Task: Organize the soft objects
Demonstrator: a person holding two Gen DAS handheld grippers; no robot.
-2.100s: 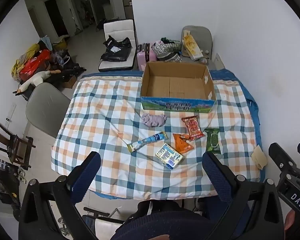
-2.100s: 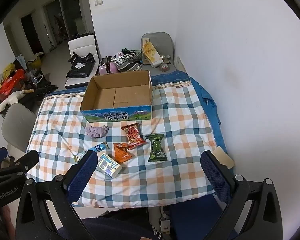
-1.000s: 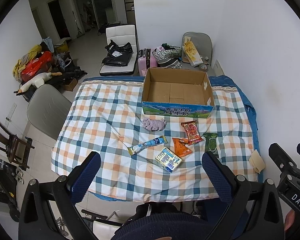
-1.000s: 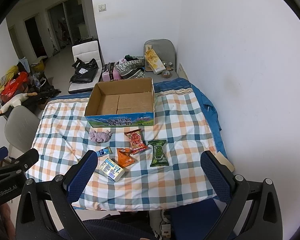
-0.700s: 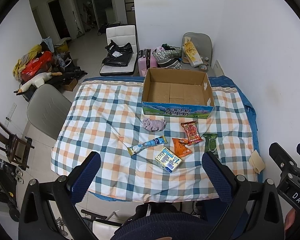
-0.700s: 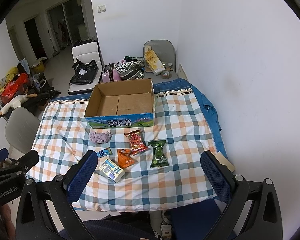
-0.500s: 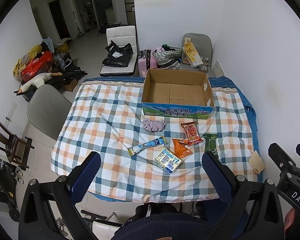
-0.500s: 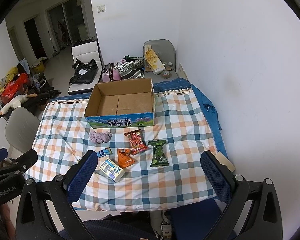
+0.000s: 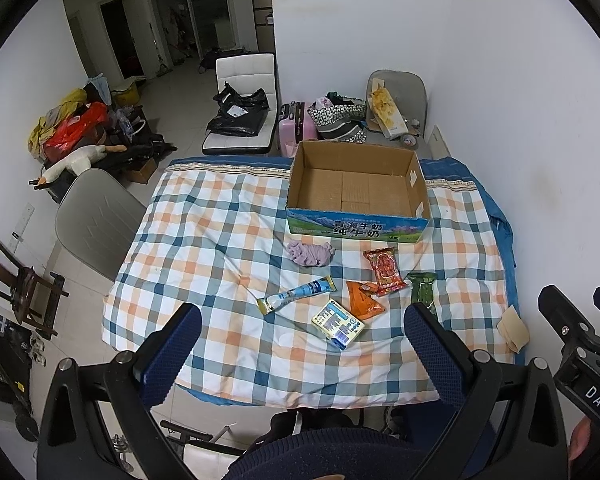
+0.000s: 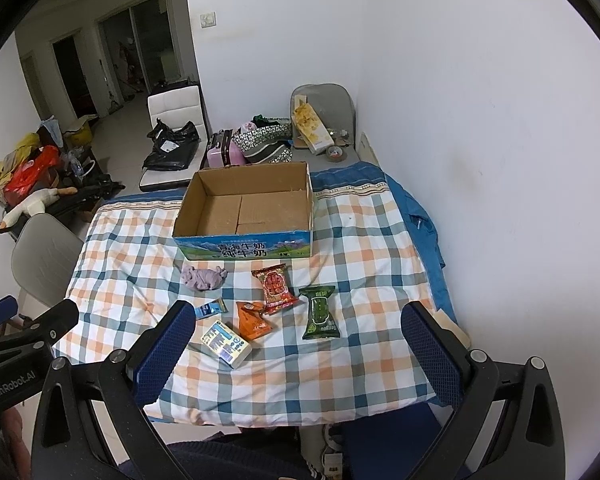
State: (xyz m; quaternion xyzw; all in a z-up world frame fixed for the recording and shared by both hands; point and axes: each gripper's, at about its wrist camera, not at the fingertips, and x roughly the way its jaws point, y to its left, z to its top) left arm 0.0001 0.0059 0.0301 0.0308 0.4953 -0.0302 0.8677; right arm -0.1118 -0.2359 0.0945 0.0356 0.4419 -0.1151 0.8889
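lying well beyond both open grippers [image 9: 302, 350] [image 10: 296, 344]: snack packs [image 10: 275, 283].

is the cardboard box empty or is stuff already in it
Empty. The cardboard box sits open-topped, its bare brown floor showing in both views; the snack packets all lie outside on the checked cloth.

Checked quilt [image 9: 204, 248]; lilac cloth [image 9: 310, 253]; green packet [image 10: 319, 312].

checked quilt [image 9: 204, 240] bare leftward, cardboard box [image 9: 356, 229] blocking rear
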